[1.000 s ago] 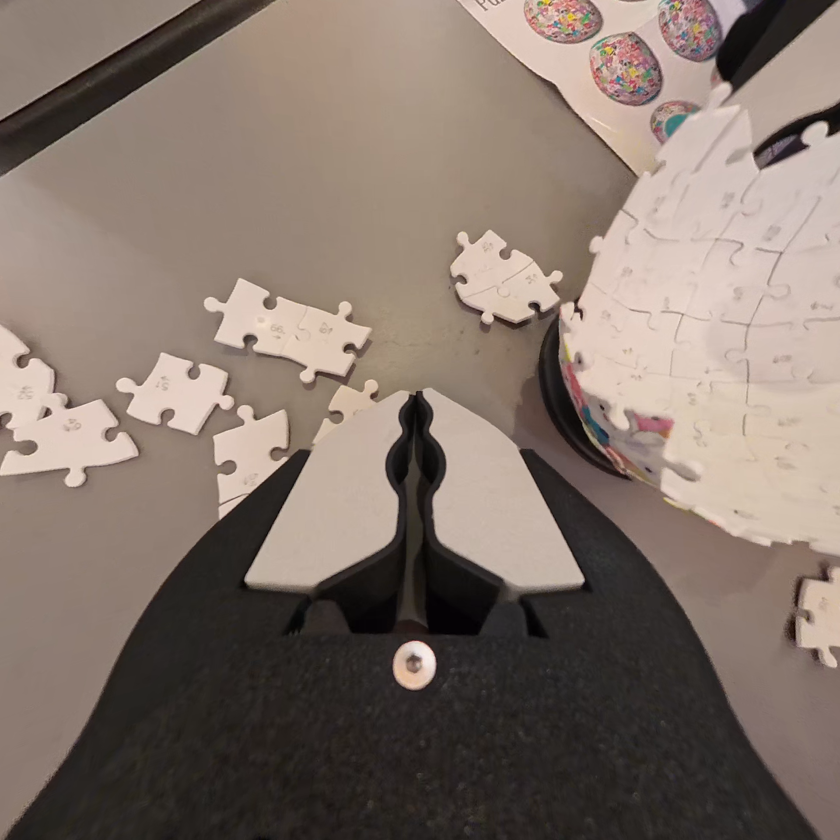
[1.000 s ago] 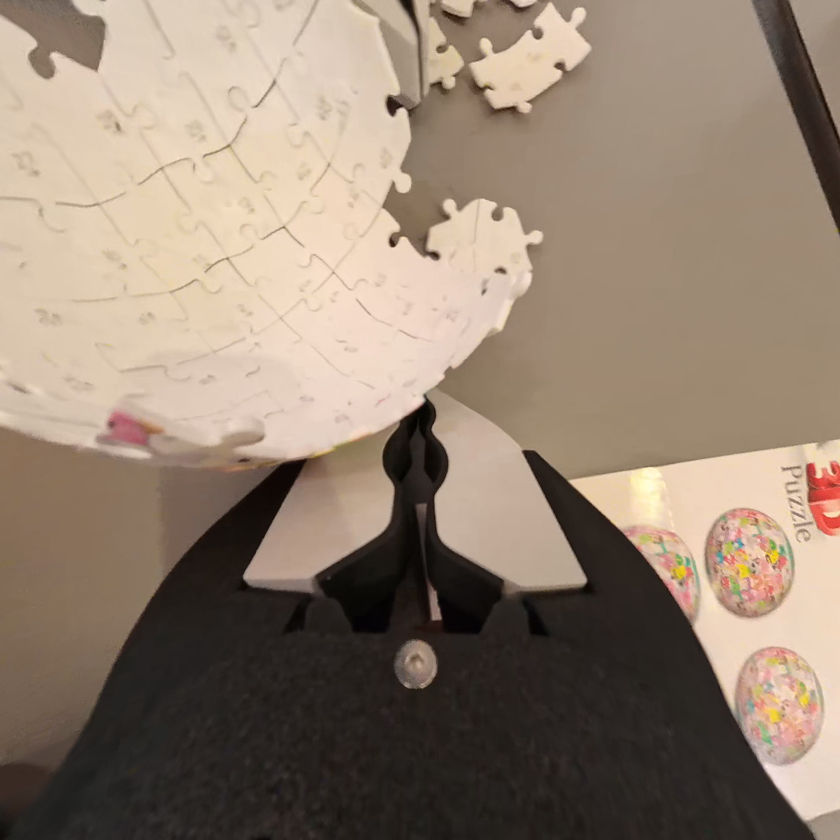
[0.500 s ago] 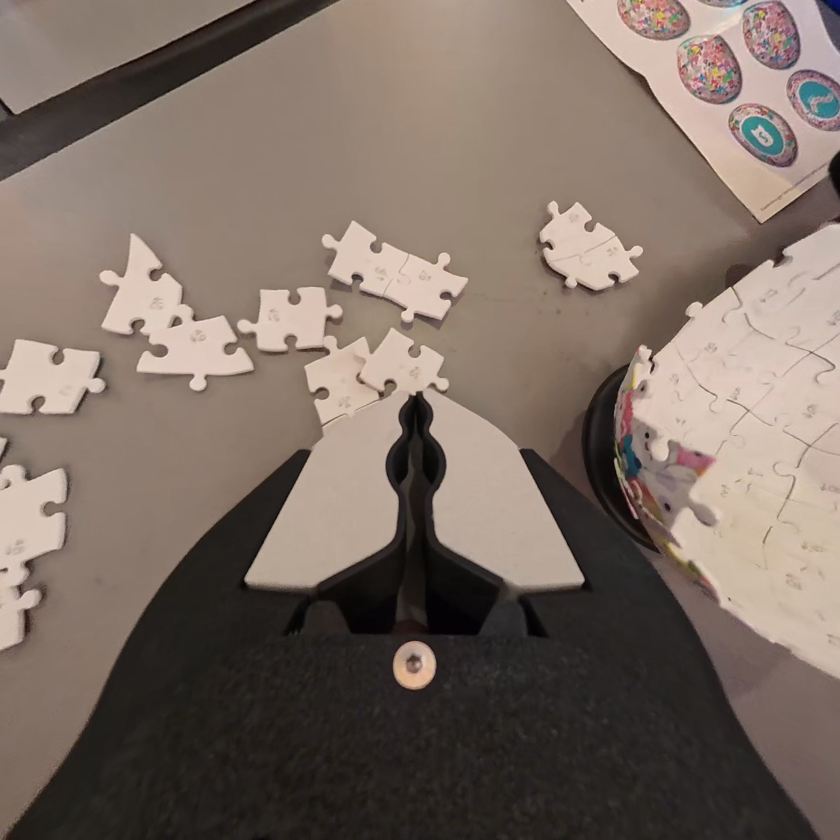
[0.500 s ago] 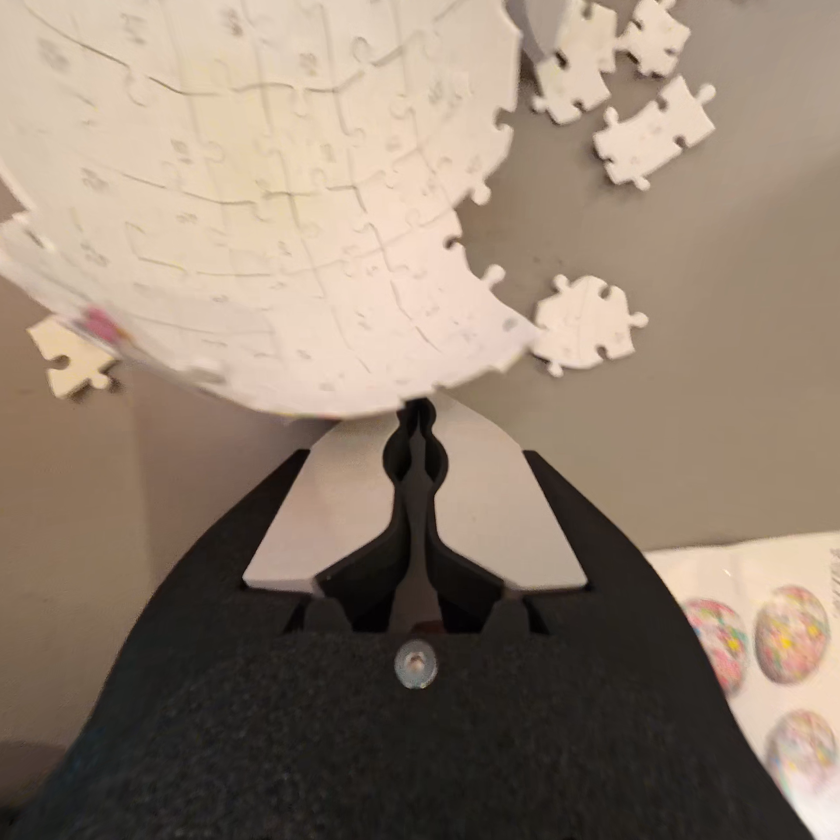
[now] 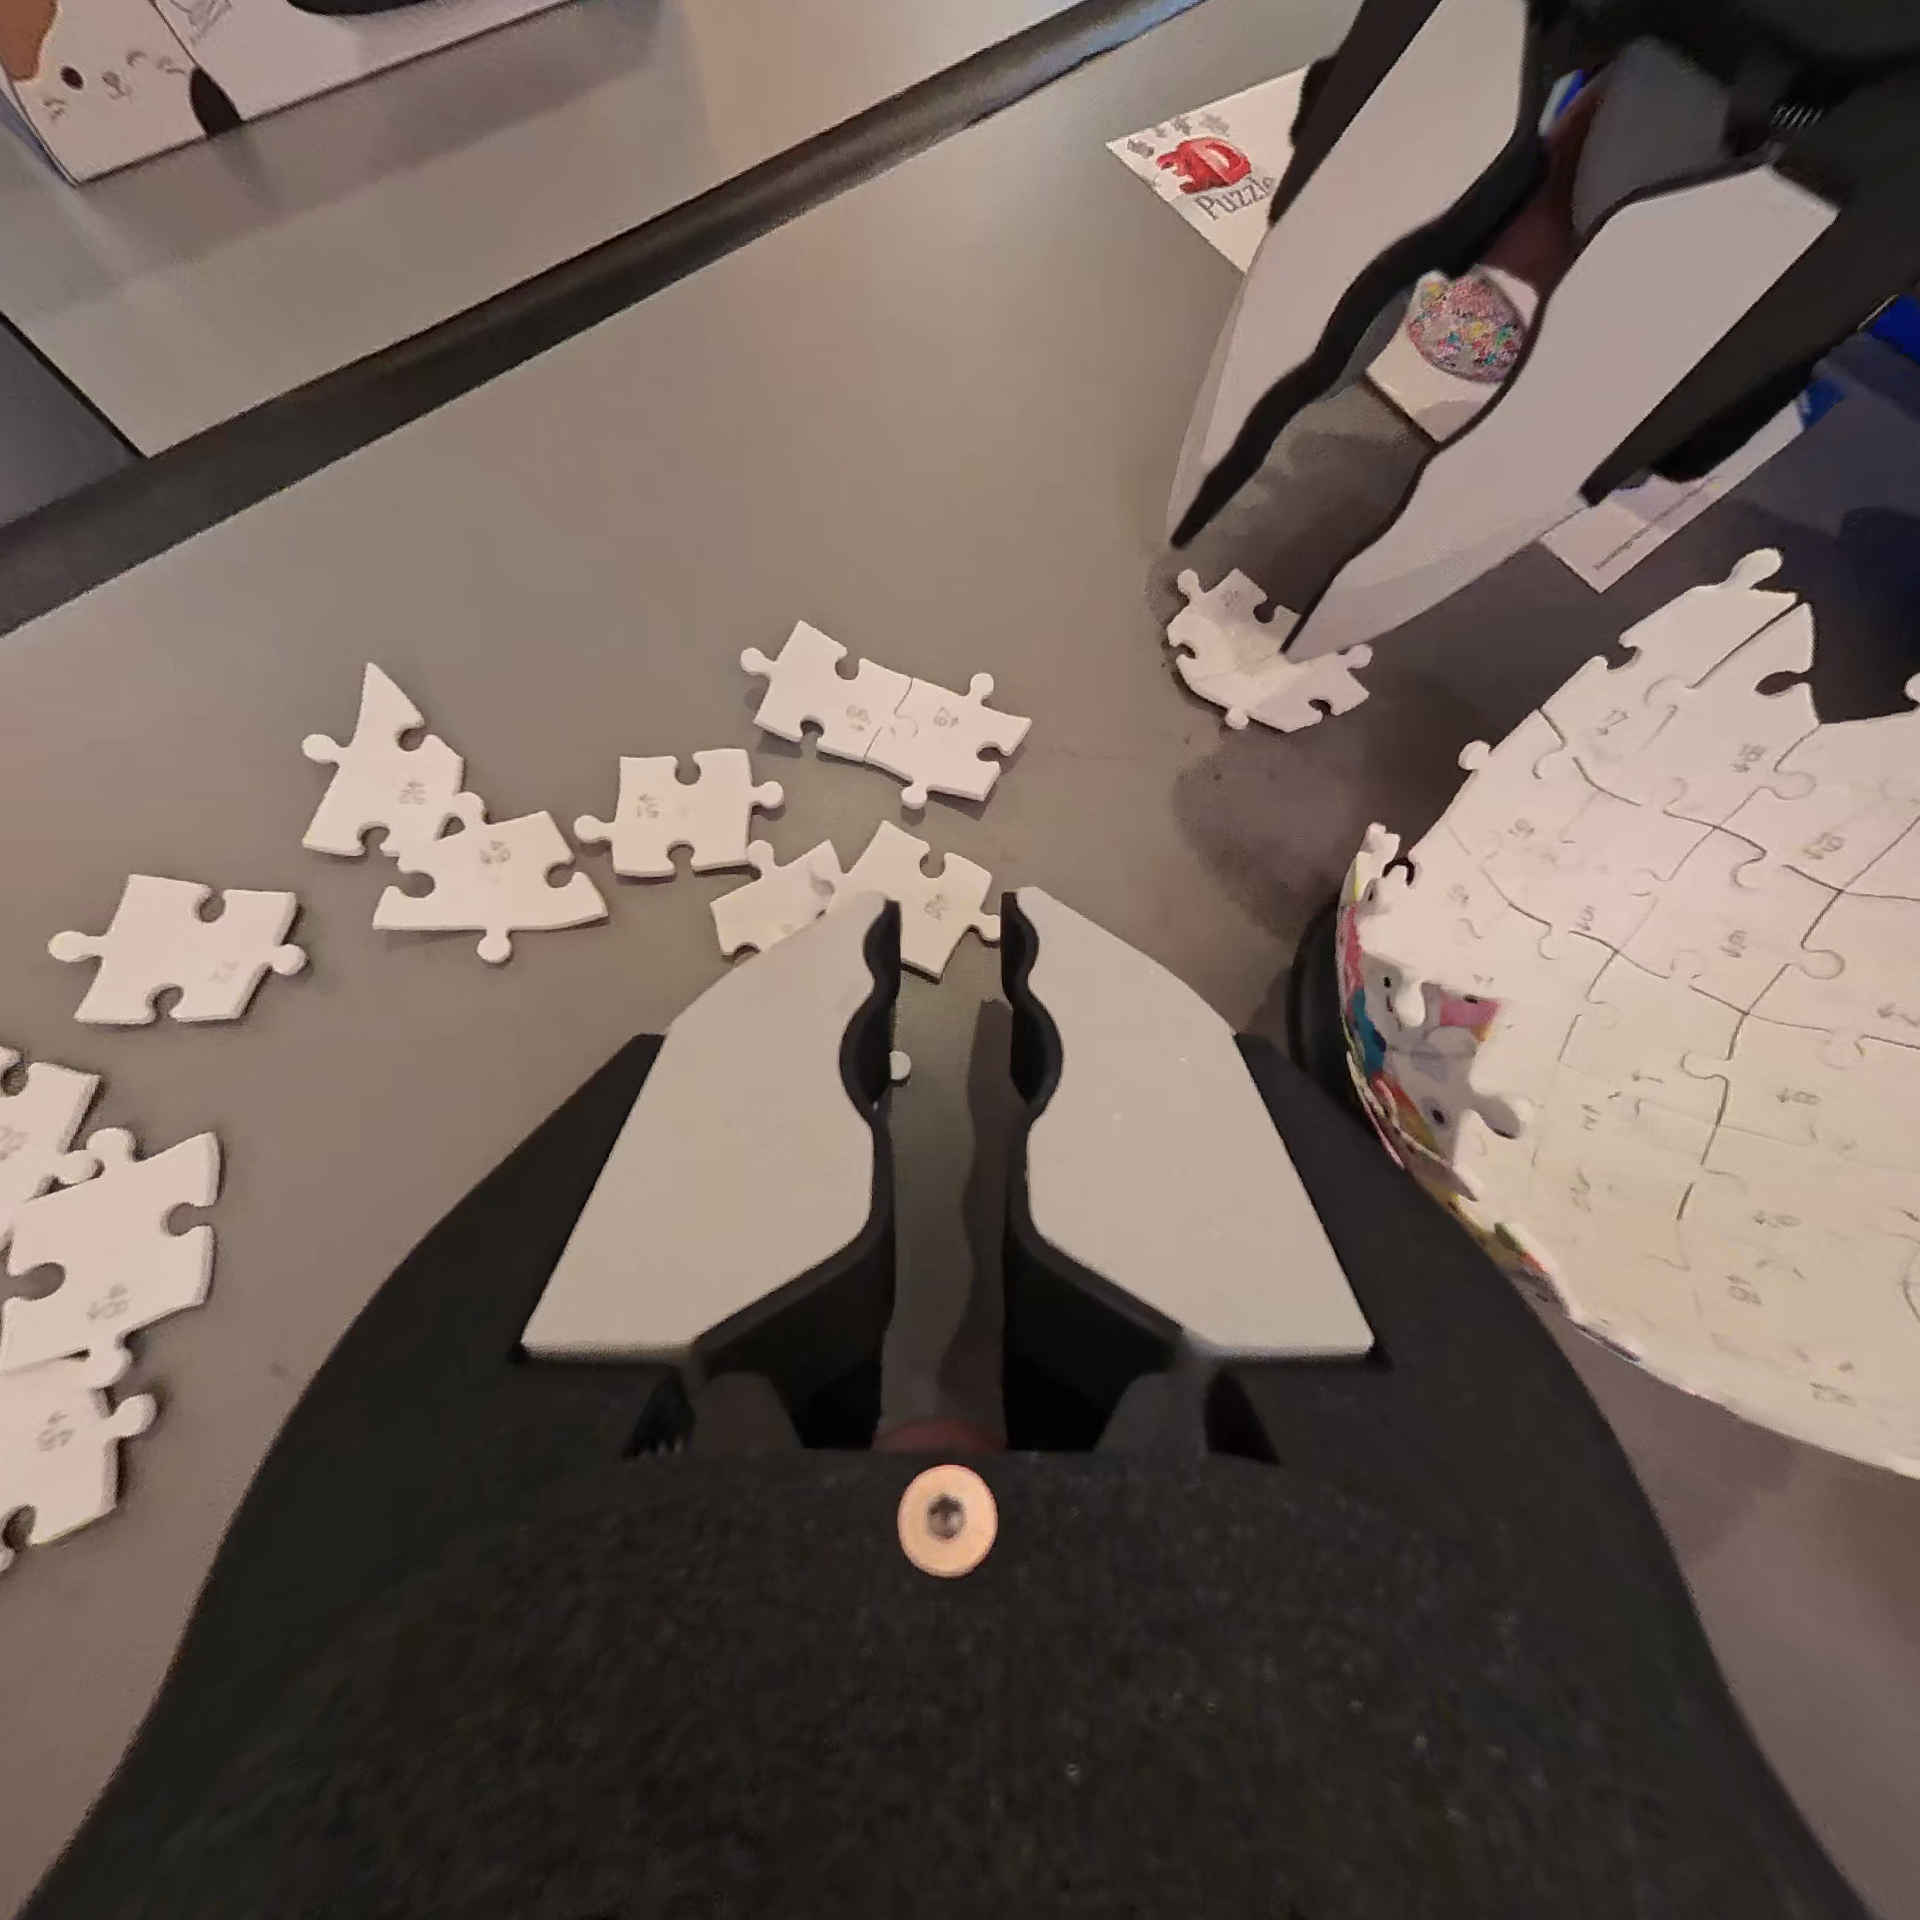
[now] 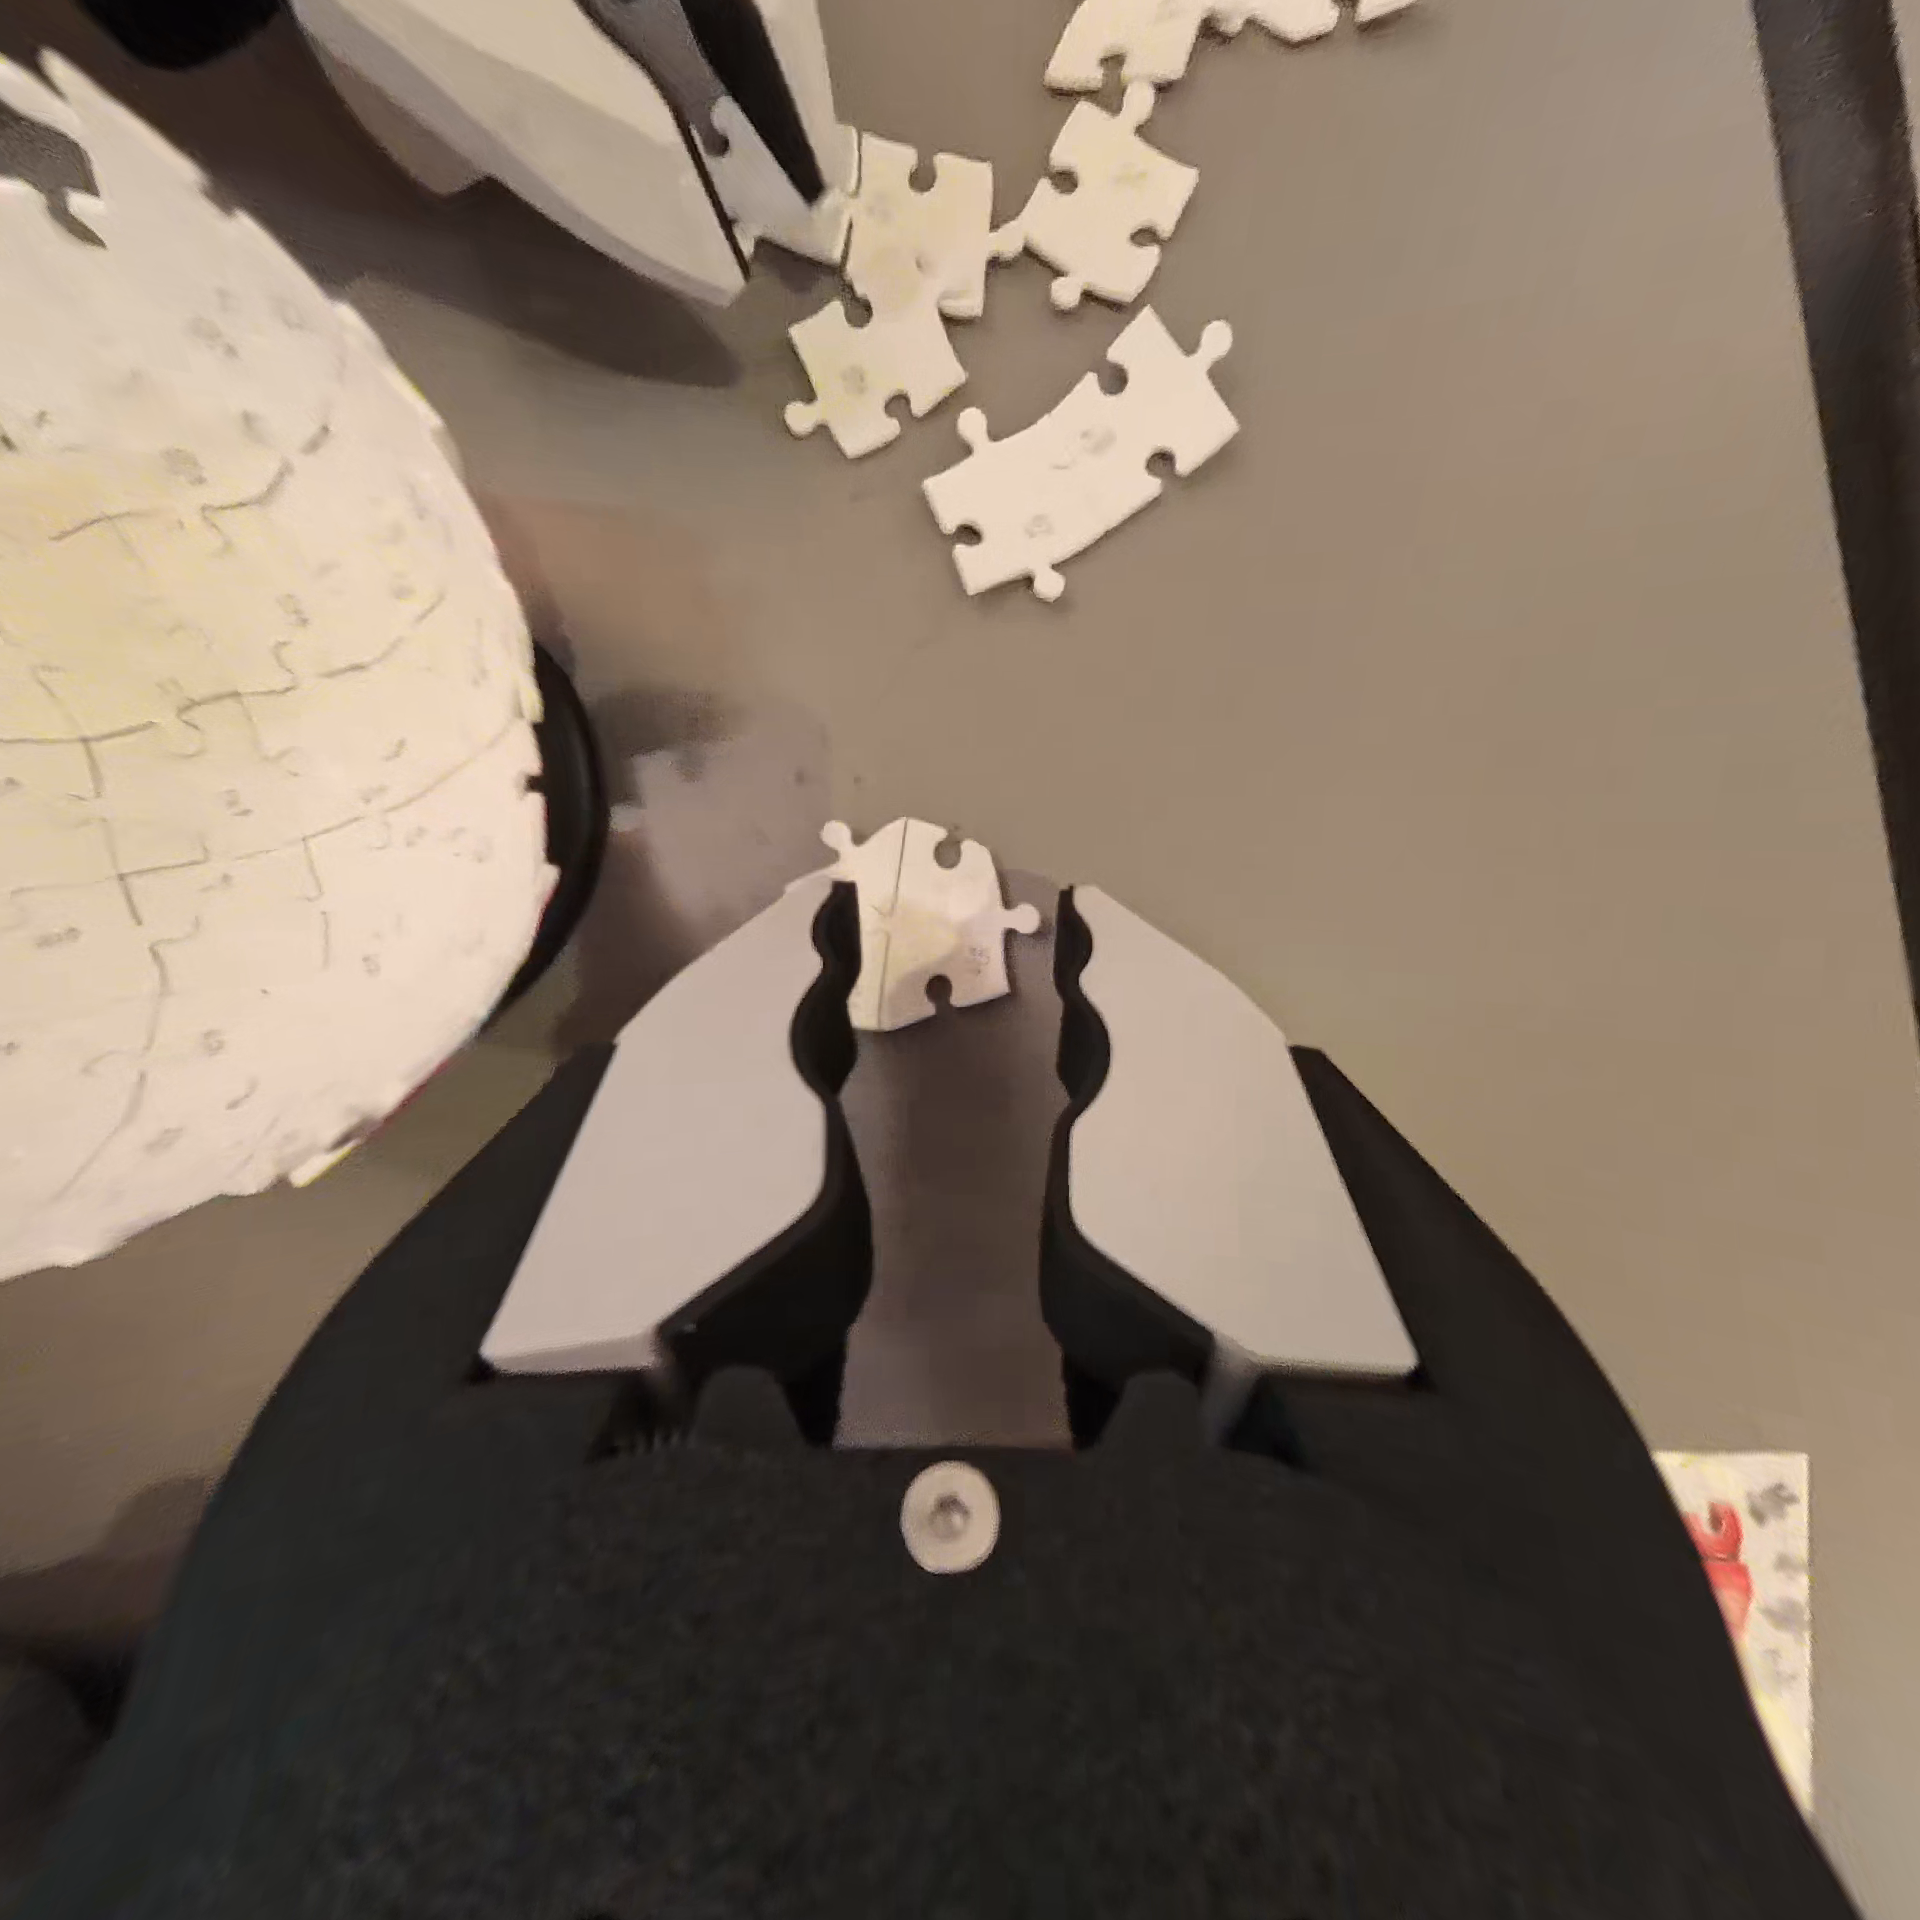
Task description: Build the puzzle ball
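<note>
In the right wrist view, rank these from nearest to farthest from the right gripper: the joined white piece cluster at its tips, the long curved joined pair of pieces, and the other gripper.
1. Joined white piece cluster: between the open right gripper tips, centre.
2. Long curved joined pair of white pieces: ahead, slightly right, on the grey table.
3. Left gripper: farthest, top, left of centre.

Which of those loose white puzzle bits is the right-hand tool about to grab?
The small joined pair lying alone beside the half-built ball. It sits between the open right tool fingertips; the other loose pieces lie farther off.
</note>
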The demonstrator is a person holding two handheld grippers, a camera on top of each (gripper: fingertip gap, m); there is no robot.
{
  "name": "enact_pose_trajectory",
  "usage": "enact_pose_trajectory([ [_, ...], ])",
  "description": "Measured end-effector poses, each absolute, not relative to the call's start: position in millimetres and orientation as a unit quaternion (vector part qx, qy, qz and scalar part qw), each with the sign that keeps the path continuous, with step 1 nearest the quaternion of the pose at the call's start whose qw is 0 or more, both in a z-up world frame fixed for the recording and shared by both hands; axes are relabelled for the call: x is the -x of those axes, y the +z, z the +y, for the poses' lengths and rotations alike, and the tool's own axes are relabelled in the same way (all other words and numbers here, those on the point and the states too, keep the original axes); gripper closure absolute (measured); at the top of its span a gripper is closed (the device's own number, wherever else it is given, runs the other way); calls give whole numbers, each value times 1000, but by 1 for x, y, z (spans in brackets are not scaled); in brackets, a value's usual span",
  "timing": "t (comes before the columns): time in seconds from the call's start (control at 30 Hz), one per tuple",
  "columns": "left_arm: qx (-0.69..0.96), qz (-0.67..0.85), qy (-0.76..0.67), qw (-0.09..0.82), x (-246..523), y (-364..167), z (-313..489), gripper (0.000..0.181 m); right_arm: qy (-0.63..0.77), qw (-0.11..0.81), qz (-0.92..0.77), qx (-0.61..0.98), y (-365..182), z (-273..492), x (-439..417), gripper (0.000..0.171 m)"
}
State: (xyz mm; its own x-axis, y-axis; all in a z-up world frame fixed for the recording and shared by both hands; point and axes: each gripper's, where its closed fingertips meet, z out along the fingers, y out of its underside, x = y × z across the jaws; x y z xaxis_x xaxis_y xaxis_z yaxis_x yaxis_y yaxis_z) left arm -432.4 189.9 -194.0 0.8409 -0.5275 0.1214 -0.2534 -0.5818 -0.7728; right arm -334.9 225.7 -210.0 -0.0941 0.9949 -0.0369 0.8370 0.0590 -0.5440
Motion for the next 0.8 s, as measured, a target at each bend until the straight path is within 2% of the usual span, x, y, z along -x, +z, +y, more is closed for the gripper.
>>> enact_pose_trajectory([
  [0.23,872,220,-186,395,431,-194,190,164,219,187,-713,640,-220,232,333,141],
  [0.3,872,222,-187,394,429,-195,190,164,214,184,-717,637,-219,232,331,152],
  [0.57,871,215,-192,398,432,-192,191,164,243,199,-706,635,-209,232,335,168],
  [0.8,858,203,-229,412,429,-175,200,165,283,232,-686,629,-186,234,341,171],
])
